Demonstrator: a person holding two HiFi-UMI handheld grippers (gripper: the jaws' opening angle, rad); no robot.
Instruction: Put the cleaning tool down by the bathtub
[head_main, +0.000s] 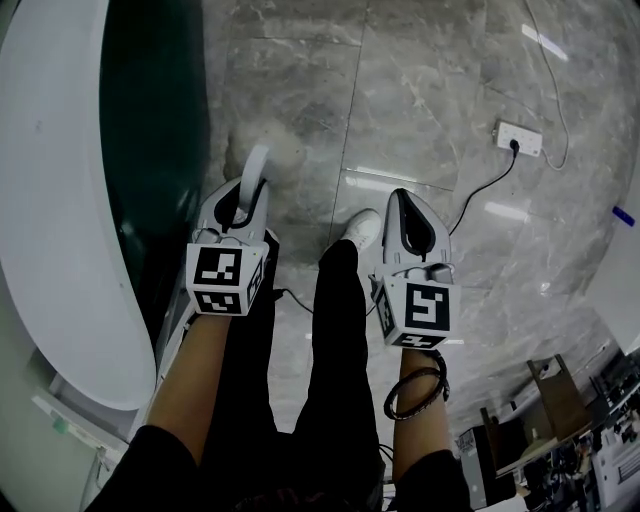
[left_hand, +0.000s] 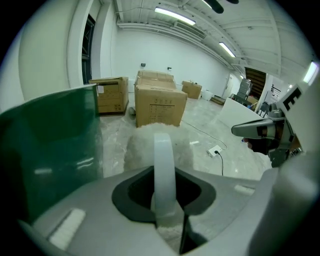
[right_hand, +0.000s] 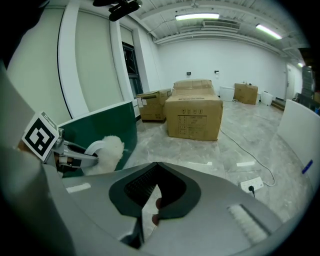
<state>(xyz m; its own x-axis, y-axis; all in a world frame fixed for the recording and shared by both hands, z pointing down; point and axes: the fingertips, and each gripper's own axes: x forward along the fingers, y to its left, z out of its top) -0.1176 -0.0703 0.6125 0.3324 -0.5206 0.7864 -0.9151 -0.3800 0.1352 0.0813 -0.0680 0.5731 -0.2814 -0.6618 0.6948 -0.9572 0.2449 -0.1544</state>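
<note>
The cleaning tool is a curved white handle (head_main: 256, 168) ending in a fluffy white head (head_main: 283, 150). My left gripper (head_main: 243, 197) is shut on the handle and holds the tool just above the floor, beside the bathtub's dark green wall (head_main: 150, 150). In the left gripper view the handle (left_hand: 163, 160) runs up between the jaws, with the fluffy head (left_hand: 142, 142) beyond it. My right gripper (head_main: 402, 197) hangs to the right of the person's leg, shut with nothing in it. The right gripper view shows its jaws (right_hand: 156, 170) meeting, and the fluffy head (right_hand: 109, 149) by the tub (right_hand: 102, 125).
The tub's white rim (head_main: 50, 200) fills the left side. A power strip (head_main: 519, 138) and its cables lie on the grey marble floor to the right. The person's leg and white shoe (head_main: 362, 228) stand between the grippers. Cardboard boxes (right_hand: 194, 117) stand farther off.
</note>
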